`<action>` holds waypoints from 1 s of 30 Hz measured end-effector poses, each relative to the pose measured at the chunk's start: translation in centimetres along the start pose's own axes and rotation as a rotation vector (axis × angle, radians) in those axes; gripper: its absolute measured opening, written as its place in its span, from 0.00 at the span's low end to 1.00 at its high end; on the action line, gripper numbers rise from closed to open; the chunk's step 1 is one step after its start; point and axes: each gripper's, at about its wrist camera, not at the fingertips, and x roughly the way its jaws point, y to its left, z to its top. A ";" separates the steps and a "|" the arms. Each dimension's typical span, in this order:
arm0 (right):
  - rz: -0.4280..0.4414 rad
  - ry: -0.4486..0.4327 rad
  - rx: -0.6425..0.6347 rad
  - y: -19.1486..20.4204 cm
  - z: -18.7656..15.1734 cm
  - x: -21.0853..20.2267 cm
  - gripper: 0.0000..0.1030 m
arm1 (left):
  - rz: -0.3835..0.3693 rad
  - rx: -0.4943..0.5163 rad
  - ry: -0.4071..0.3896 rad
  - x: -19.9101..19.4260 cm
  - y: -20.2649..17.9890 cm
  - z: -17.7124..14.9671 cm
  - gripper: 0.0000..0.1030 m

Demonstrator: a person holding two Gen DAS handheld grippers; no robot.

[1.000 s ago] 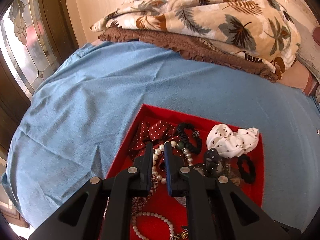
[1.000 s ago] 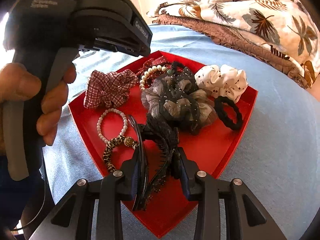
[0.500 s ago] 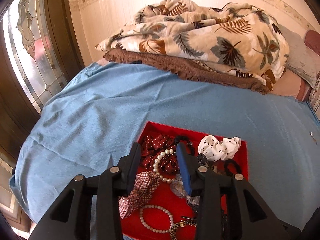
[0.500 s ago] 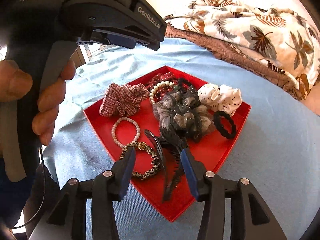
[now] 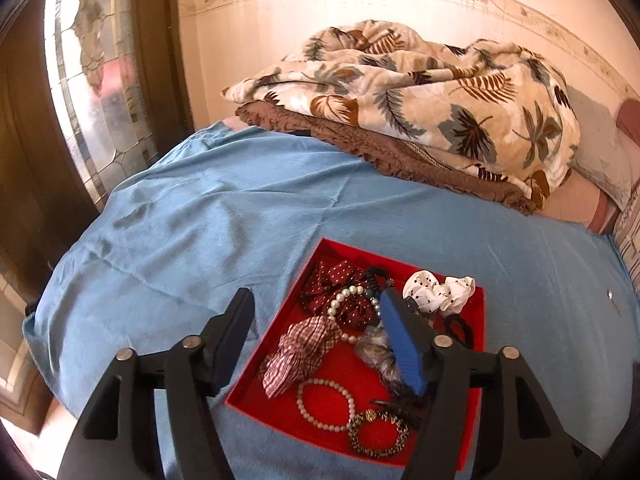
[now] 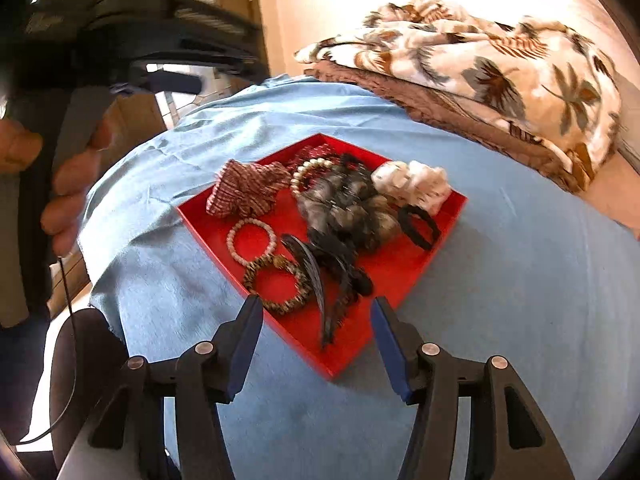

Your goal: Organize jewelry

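Note:
A red tray (image 5: 288,410) (image 6: 400,272) lies on the blue bedspread and holds a checked scrunchie (image 5: 304,352) (image 6: 248,192), a pearl bracelet (image 5: 299,402) (image 6: 230,240), a leopard-print bracelet (image 5: 356,436) (image 6: 248,280), a black hair claw (image 6: 316,276), a white dotted scrunchie (image 5: 440,292) (image 6: 412,184) and a black hair tie (image 6: 420,224). My left gripper (image 5: 316,300) hovers above the tray's left side, its jaws opening with nothing between them. My right gripper (image 6: 316,304) hangs over the tray's near corner, also opening and empty.
The blue bedspread (image 5: 208,216) stretches around the tray on every side. A leaf-patterned blanket (image 5: 420,92) on a brown one is piled at the far edge. A stained-glass window (image 5: 96,92) is on the left. A hand (image 6: 72,168) holds the left tool at the upper left of the right wrist view.
Both grippers have pulled back and up from the tray while their jaws spread. The black hair claw, earlier between the right fingers, now lies loose in the tray.

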 end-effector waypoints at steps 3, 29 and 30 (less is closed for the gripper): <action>-0.015 0.002 0.040 -0.9 -0.7 -0.8 0.59 | 0.010 -0.018 -0.006 -1.0 0.4 -0.6 0.65; -0.076 -0.083 0.196 -4.2 -3.1 -6.9 0.67 | 0.255 -0.121 -0.478 -15.8 -0.7 -5.3 1.00; -0.076 -0.087 0.201 -4.3 -3.1 -7.0 0.67 | 0.275 -0.125 -0.481 -16.0 -0.7 -5.5 1.00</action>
